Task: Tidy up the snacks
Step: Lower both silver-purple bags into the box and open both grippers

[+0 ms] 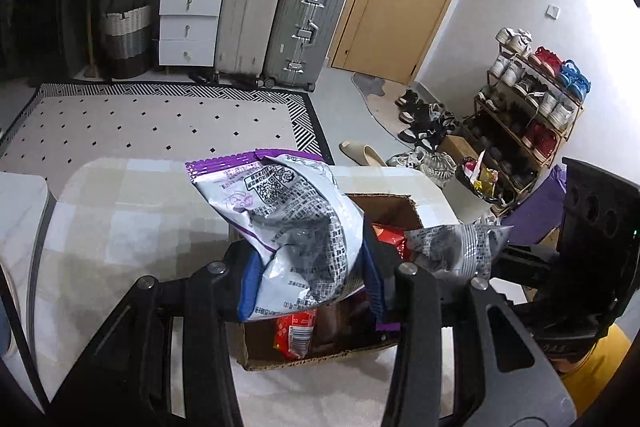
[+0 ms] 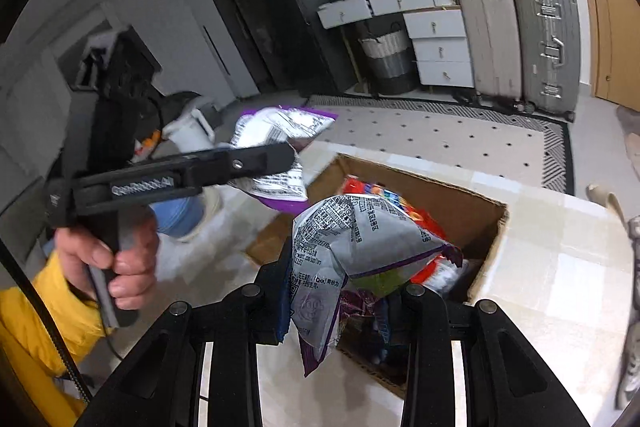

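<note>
Two snack bags [image 1: 296, 223] [image 2: 360, 239], one per gripper, above one cardboard box [image 2: 486, 227].

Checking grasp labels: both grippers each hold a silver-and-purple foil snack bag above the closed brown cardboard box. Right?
Not quite: the brown cardboard box is open, snacks visible inside, per the right wrist view. Otherwise correct: left gripper and right gripper each clamp a silver-and-purple foil snack bag above it.

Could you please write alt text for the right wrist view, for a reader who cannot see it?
The right tongs grip a silver-and-purple snack bag above an open cardboard box of snacks on a pale table. At left, the left tongs hold a similar bag.
</note>
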The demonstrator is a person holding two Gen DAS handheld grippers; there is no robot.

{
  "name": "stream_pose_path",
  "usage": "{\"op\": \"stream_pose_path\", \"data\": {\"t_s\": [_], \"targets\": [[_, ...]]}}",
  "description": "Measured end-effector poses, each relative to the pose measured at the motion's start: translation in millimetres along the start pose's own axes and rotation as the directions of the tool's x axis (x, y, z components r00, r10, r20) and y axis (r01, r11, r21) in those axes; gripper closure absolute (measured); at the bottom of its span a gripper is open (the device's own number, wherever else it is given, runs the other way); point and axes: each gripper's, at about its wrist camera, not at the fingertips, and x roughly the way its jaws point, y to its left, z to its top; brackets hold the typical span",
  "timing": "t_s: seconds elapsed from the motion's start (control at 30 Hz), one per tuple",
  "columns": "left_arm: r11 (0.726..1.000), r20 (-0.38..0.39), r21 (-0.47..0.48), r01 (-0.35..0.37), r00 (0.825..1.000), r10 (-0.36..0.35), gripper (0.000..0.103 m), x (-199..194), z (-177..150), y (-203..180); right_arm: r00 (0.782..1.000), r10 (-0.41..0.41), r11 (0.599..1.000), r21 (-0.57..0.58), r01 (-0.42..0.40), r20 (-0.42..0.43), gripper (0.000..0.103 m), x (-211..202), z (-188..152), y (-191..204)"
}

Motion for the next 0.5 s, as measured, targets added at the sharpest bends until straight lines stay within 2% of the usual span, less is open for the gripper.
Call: {"op": "stream_pose_path", "data": {"t_s": [0.2,0.27,0.43,0.5], "targets": [[0.999,-0.028,0.040,0.003,1.000,-0.002,0.064,39,10,-12,0.997,-0.070,0.997,-0.029,0.069,-0.019,0.069,7,-8,6],[0.999,-0.039,0.041,0.007,0.999,-0.005,0.064,44,8,-8,0.995,-0.098,0.995,-0.026,0.098,-0.009,0.065,5,-8,6],[0.999,-0.065,0.049,0.000,0.998,0.003,0.064,69,17,-13,0.997,-0.077,0.997,-0.028,0.078,0.020,0.062,-4,-12,9],[0.999,-0.064,0.046,0.004,0.998,-0.001,0.064,71,17,-13,0.993,-0.117,0.992,-0.045,0.118,0.030,0.062,-7,-11,12]]}}
